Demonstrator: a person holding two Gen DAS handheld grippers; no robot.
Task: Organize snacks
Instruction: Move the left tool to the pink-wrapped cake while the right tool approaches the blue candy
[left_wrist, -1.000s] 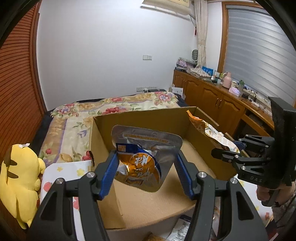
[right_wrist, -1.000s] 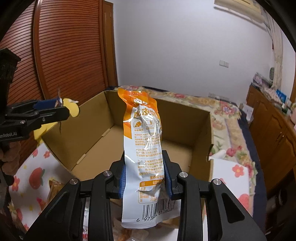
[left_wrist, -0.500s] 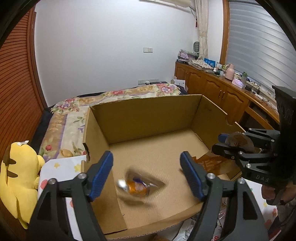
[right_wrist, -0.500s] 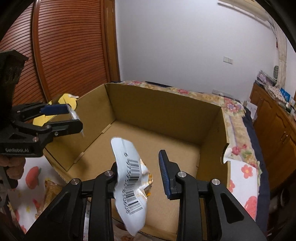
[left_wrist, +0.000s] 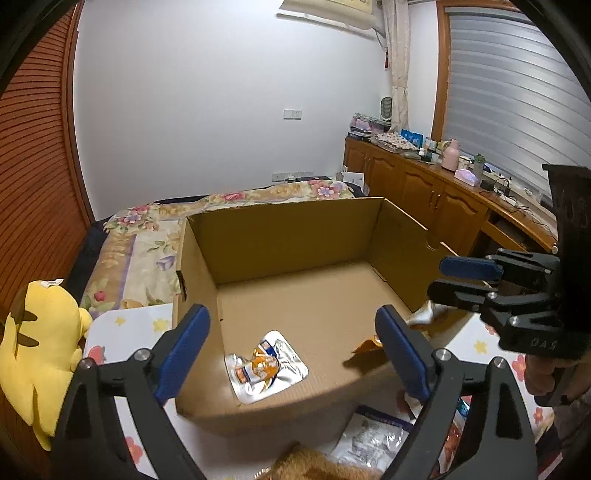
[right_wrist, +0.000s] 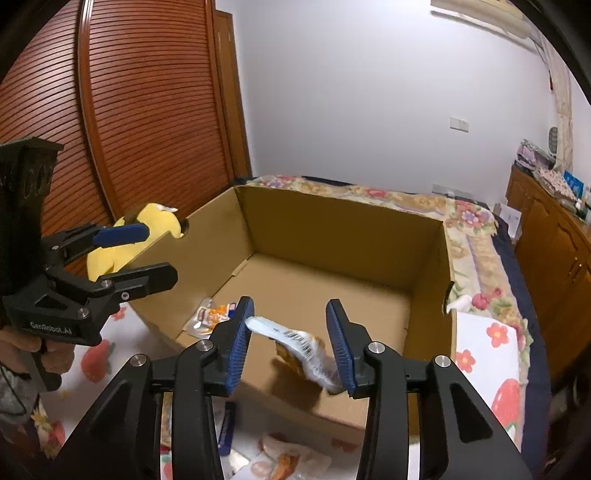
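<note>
Both tongs, left (left_wrist: 291, 341) and right (right_wrist: 288, 334), gape wide and hold nothing. Two snack packets, silver (left_wrist: 266, 367) and orange (right_wrist: 304, 350), are in the box (left_wrist: 280, 236). More packets (left_wrist: 369, 437) wait outside.

Matt brown corrugated cardboard for the box (left_wrist: 280, 236). Shiny, crinkled silver foil on the pouch (left_wrist: 266, 367) lying inside; glossy printed film on the packet (right_wrist: 299, 341). Matt black plastic with ribbed blue pads (right_wrist: 238, 341) and bright metal screws on the grippers. Soft yellow plush (left_wrist: 37, 332) at left; varnished slatted wood (right_wrist: 147, 99) behind.
</note>
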